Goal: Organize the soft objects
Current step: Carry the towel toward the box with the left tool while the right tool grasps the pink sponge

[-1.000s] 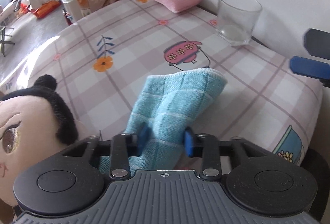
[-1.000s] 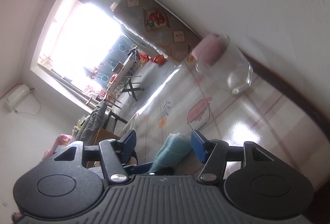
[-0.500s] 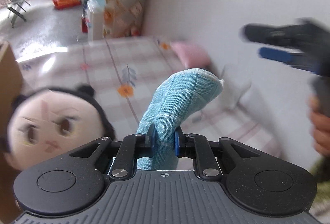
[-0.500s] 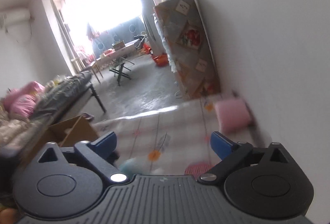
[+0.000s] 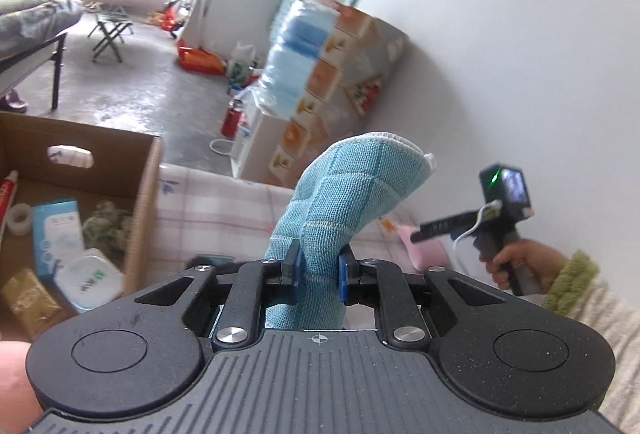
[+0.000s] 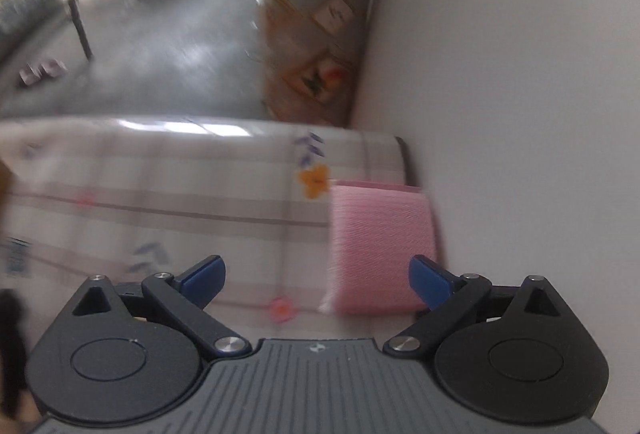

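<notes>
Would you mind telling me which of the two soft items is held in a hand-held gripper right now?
The blue cloth, clamped upright in the left hand-held gripper. The pink sponge lies on the table by the wall, ungripped.

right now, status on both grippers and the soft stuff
Left gripper shut on blue cloth. Right gripper open, empty, facing pink sponge by wall. Nothing in the way.

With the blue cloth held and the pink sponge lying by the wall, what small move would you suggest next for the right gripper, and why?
Probably ease the right gripper forward and down over the pink sponge. Its jaws stand wide with nothing between them, and the sponge lies flat on the tablecloth just ahead, nearer its right-hand jaw. The left gripper is occupied, shut on the blue cloth.
</notes>
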Tool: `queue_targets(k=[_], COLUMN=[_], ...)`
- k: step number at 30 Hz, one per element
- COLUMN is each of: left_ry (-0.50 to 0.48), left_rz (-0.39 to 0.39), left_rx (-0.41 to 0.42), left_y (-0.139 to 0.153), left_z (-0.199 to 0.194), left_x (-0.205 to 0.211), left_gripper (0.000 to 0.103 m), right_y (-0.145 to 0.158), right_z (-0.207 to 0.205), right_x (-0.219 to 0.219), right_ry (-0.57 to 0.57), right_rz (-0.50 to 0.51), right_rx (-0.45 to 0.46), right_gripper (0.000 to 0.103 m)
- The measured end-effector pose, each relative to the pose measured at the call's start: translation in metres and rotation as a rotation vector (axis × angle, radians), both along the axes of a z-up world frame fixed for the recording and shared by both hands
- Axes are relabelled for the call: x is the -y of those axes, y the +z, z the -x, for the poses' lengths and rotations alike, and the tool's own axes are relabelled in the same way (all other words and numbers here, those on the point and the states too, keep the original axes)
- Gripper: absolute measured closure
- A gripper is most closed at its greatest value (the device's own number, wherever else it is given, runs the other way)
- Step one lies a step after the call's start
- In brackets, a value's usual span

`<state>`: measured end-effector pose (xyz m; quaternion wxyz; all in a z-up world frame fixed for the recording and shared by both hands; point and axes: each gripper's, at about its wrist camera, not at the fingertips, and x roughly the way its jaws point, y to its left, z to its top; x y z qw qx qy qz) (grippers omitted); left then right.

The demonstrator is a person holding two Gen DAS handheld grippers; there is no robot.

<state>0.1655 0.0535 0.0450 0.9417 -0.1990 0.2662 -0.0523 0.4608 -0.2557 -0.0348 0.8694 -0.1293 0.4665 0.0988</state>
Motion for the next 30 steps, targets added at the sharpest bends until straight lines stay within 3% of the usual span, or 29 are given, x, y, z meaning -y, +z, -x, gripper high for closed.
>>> queue_targets(k=[6, 11, 13, 16, 24, 30], left_ry=[0.044, 0.056, 0.059, 0.06, 0.085, 0.158], left_rz=[0.024, 0.045, 0.046, 0.056, 0.084, 0.114], left_rx=[0.014, 0.023, 0.024, 0.023, 0.03, 0.054], left_y=[-0.002, -0.004, -0.005, -0.006, -0.003, 0.005], left_z=[0.003, 0.009, 0.01, 0.015, 0.028, 0.062], left_x=[-0.023, -0.034, -0.036, -0.041, -0.052, -0.085], left_gripper=[0.088, 0.088, 0.088, 0.088, 0.088, 0.088], right_y=[-0.031, -0.042, -0.04, -0.037, -0.035, -0.033], right_z=[-0.038, -0.052, -0.048, -0.043, 0.019, 0.08], right_x=[0.003, -0.002, -0.001, -0.002, -0.031, -0.061], right_ry=[-0.06, -0.076, -0.074, -0.033, 0.118, 0.25], right_rz=[0.11, 0.151, 0.17, 0.148, 0.145, 0.139], right_rx=[-0.085, -0.096, -0.08, -0.091, -0.135, -0.172], right_gripper=[0.014, 0.021, 0.034, 0.038, 0.039, 0.038])
